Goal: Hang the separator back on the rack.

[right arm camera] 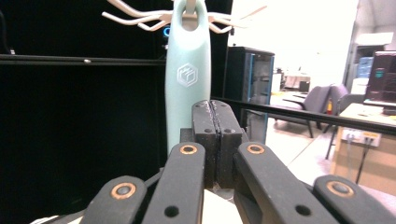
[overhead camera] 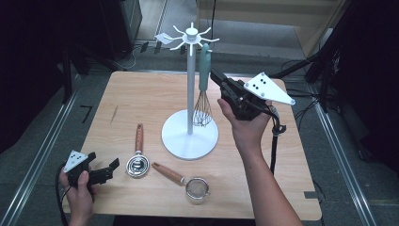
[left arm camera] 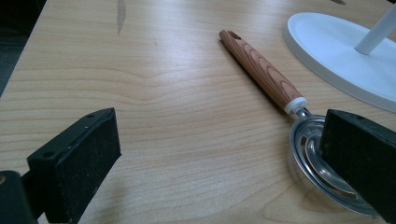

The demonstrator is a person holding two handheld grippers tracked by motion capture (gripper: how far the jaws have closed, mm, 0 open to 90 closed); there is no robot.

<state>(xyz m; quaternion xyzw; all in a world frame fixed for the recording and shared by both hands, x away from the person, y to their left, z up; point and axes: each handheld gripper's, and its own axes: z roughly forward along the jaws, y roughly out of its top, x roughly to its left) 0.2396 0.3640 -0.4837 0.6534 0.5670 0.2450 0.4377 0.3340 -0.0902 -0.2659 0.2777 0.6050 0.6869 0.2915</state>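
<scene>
A whisk with a pale teal handle hangs from a hook of the white utensil stand. Its wire head is down near the pole. My right gripper is raised just right of that handle, its tips close beside it. Its jaws are pressed together with nothing between them. A wooden-handled coil whisk lies flat on the table. My left gripper rests low at the front left, open, with its right finger in front of the coil's metal head.
A small mesh strainer with a wooden handle lies near the front edge. The stand's round base takes up the table's middle. Several empty hooks fan out at the stand's top. Bare wood lies at the back left.
</scene>
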